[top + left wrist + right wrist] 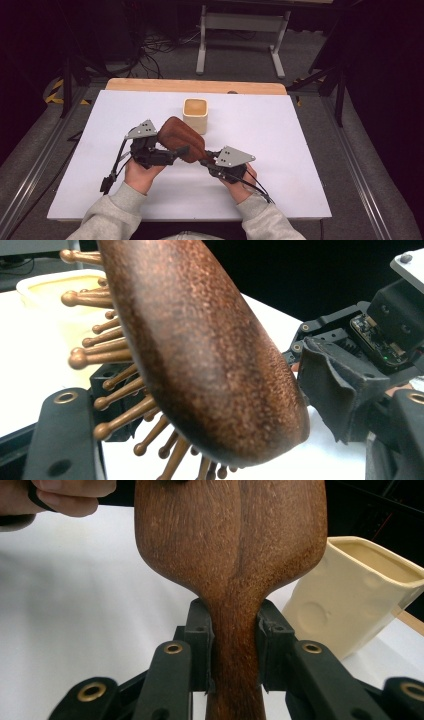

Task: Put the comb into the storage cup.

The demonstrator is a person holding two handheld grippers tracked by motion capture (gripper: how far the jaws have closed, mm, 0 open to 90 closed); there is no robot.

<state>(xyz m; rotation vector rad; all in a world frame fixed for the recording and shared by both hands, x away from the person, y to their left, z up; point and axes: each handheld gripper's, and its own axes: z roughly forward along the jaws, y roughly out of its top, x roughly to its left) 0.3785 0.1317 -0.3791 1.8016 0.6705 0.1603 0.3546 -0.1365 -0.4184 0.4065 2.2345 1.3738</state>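
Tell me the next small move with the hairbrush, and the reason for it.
Probably carry the hairbrush toward the cream cup just behind it. The right gripper is shut on the handle, so it can bear the brush alone; the left gripper sits by the head, its grip unclear, and would likely let go first.

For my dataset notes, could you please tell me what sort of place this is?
Probably a lab recording station, not a home: a white-topped table ringed by black curtains, loose cables on a grey floor, and a hairbrush beside a cream cup.
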